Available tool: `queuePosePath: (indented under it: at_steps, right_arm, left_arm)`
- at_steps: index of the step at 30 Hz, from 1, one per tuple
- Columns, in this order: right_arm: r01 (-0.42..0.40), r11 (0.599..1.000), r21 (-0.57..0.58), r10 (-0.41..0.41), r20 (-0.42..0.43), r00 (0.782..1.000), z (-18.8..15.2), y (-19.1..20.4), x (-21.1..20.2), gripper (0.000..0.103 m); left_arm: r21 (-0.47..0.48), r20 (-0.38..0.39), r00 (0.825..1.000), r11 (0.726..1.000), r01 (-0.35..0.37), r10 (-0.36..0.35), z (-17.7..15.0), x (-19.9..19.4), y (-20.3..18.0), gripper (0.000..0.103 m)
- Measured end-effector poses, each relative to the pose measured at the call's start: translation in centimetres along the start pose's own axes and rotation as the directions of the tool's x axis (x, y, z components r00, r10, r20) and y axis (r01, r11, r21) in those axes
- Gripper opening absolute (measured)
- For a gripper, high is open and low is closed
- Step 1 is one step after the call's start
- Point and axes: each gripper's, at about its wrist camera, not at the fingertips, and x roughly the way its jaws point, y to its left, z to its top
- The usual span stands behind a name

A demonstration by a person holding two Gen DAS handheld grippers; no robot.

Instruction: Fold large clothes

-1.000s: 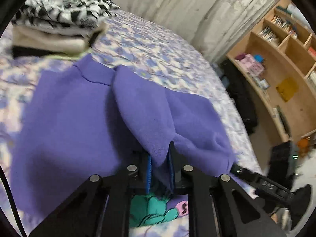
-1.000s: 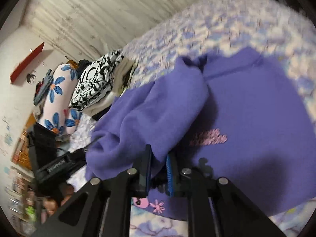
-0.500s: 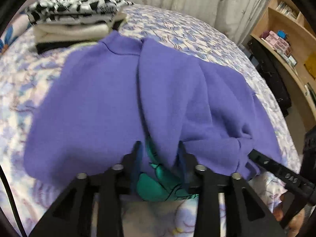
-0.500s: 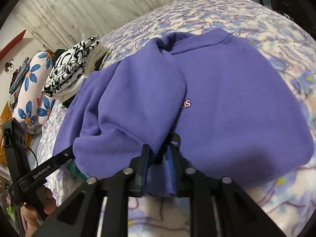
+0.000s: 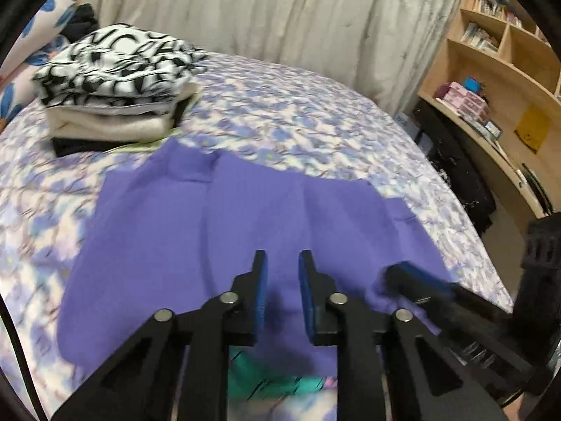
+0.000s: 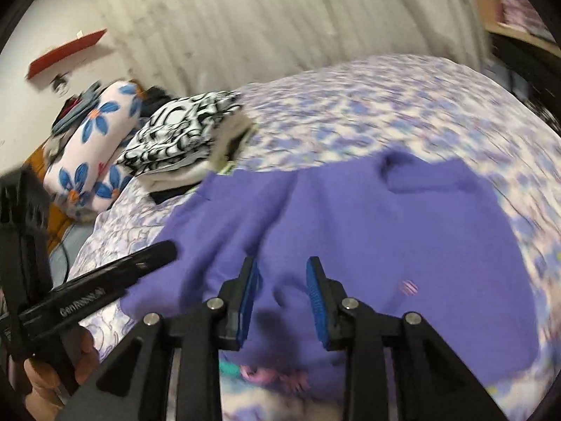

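A purple sweatshirt (image 5: 245, 217) lies spread on the flowered bed (image 5: 298, 112), its sleeves folded in over the body and its collar at the far end. My left gripper (image 5: 282, 259) hovers over the near hem. Its jaws are closing and hold nothing. In the right wrist view the sweatshirt (image 6: 385, 228) fills the middle. Above it my right gripper (image 6: 282, 266) has its jaws opening, with no cloth between the blue pads. Each gripper shows in the other's view: the right gripper (image 5: 413, 277) and the left gripper (image 6: 140, 266), held by a hand (image 6: 52, 368).
A stack of folded clothes (image 5: 115, 87) with a black-and-white top sits at the far left of the bed. A floral pillow (image 6: 98, 140) lies beyond it. A wooden bookshelf (image 5: 491, 70) and a black bag (image 5: 455, 172) stand off the bed's right side. A teal print (image 5: 266, 382) shows near the hem.
Both grippers have let go of the purple cloth and pulled back and up. The folded-over part has dropped flat onto the sweatshirt.
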Motion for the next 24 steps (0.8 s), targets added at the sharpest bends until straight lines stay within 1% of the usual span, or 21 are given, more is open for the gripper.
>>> queuePosePath:
  at_steps: [1, 3, 4, 6, 7, 8, 9, 10, 11, 13, 16, 17, 19, 22, 24]
  right_arm:
    - [-0.002, 1.0, -0.006, 0.002, -0.014, 1.0, 0.3, 0.1, 1.0, 0.029]
    - [0.016, 1.0, -0.006, -0.017, -0.049, 0.999, 0.7, -0.4, 3.2, 0.029]
    - [0.045, 0.999, -0.001, -0.045, -0.073, 0.996, 0.7, -1.0, 4.3, 0.029]
    - [0.13, 0.991, 0.002, -0.13, -0.089, 0.988, 0.5, -2.5, 5.5, 0.026]
    - [0.158, 0.987, 0.01, -0.157, -0.089, 0.984, 0.3, -3.5, 5.9, 0.017]
    - [0.169, 0.985, 0.031, -0.165, -0.094, 0.982, 0.0, -4.5, 6.1, 0.0]
    - [0.109, 0.99, 0.087, -0.101, -0.091, 0.991, -0.3, -5.9, 6.0, 0.0]
    - [0.09, 0.99, 0.107, -0.081, -0.088, 0.993, -0.4, -6.4, 5.9, 0.0]
    - [0.083, 0.99, 0.113, -0.074, -0.081, 0.994, -0.5, -6.6, 5.6, 0.0]
    - [0.127, 0.987, 0.097, -0.12, -0.069, 0.99, -0.4, -6.2, 5.2, 0.0]
    - [0.115, 0.985, 0.125, -0.106, -0.08, 0.991, -0.3, -6.2, 4.8, 0.0]
    - [0.099, 0.985, 0.14, -0.088, -0.084, 0.993, -0.2, -6.2, 4.6, 0.002]
    - [0.082, 0.982, 0.168, -0.067, -0.089, 0.994, 0.0, -6.2, 3.9, 0.003]
    - [0.017, 0.979, 0.202, -0.001, -0.081, 0.997, -0.2, -5.5, 2.1, 0.003]
    - [-0.018, 0.978, 0.206, 0.031, -0.063, 0.997, -0.6, -4.8, 0.9, 0.004]
  left_arm:
    - [0.004, -0.005, 1.0, 1.0, 0.018, -0.018, 0.3, 0.8, -0.2, 0.015]
    - [0.017, -0.041, 0.999, 1.0, 0.02, -0.019, 0.7, 3.1, -0.6, 0.014]
    - [0.018, -0.061, 0.998, 1.0, 0.005, -0.004, 0.7, 4.3, -0.6, 0.014]
    - [0.021, -0.11, 0.993, 0.999, -0.045, 0.047, 0.5, 6.5, -0.2, 0.01]
    - [0.021, -0.133, 0.986, 0.995, -0.098, 0.1, 0.3, 7.6, 0.4, 0.006]
    - [0.011, -0.146, 0.981, 0.992, -0.125, 0.125, 0.1, 8.3, 1.0, 0.003]
    - [-0.019, -0.149, 0.983, 0.994, -0.111, 0.107, -0.1, 8.5, 1.8, 0.002]
    - [-0.038, -0.145, 0.985, 0.994, -0.102, 0.095, -0.2, 8.5, 2.2, 0.001]
    - [-0.048, -0.139, 0.986, 0.994, -0.101, 0.094, -0.3, 8.3, 2.5, 0.001]
    - [-0.046, -0.135, 0.985, 0.993, -0.113, 0.106, -0.5, 8.2, 2.7, 0.001]
    - [-0.055, -0.143, 0.985, 0.993, -0.105, 0.096, -0.4, 7.9, 2.6, 0.001]
    - [-0.058, -0.143, 0.986, 0.993, -0.099, 0.09, -0.3, 7.7, 2.5, 0.001]
    - [-0.07, -0.139, 0.988, 0.994, -0.083, 0.073, 0.0, 6.9, 2.5, 0.003]
    - [-0.072, -0.108, 0.993, 0.995, -0.065, 0.057, 0.1, 4.9, 1.8, 0.008]
    - [-0.054, -0.08, 0.996, 0.998, -0.039, 0.035, -0.3, 2.9, 1.0, 0.016]
